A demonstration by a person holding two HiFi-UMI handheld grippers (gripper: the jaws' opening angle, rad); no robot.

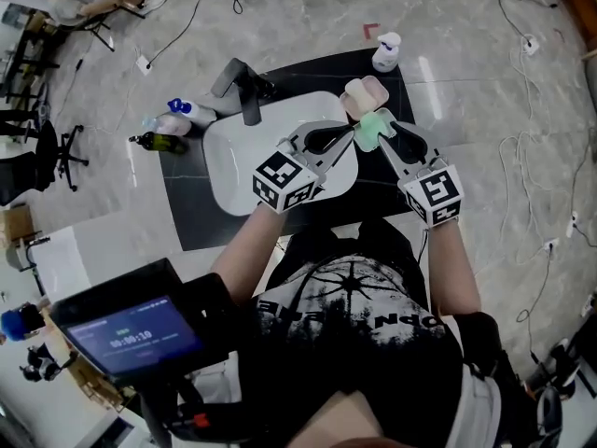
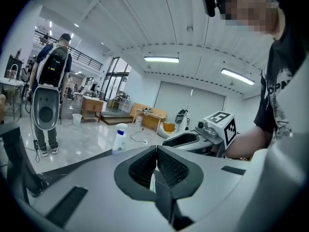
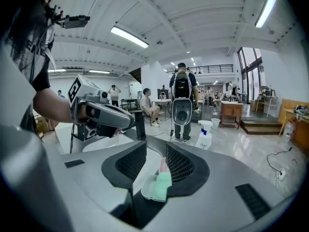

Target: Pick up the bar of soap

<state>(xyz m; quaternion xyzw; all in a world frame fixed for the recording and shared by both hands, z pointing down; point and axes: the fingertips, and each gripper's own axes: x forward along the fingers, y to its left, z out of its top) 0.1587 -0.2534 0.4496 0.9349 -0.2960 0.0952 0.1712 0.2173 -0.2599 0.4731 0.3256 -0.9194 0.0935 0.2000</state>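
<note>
Two bars of soap lie side by side at the right rim of the white rounded sink basin (image 1: 233, 157) set in the dark counter (image 1: 187, 213). One is a mint-green bar of soap (image 3: 163, 183) in a pale shallow dish, and just beyond it is a pale pink bar (image 1: 364, 96) in a dish of its own. Two grippers meet over the green bar. The right gripper (image 3: 155, 151) has its fingers released, and the green bar shows low between them, not pressed. The left gripper (image 2: 156, 152) has its fingers clenched on nothing, their tips just beside the right one's. One dark grey faucet (image 1: 244, 87) stands at the basin's far left. One white spray bottle (image 1: 386, 52) stands by the counter's far edge. One blue-capped bottle (image 1: 182, 108) and one dark green bottle (image 1: 163, 142) lie at its left edge.
</note>
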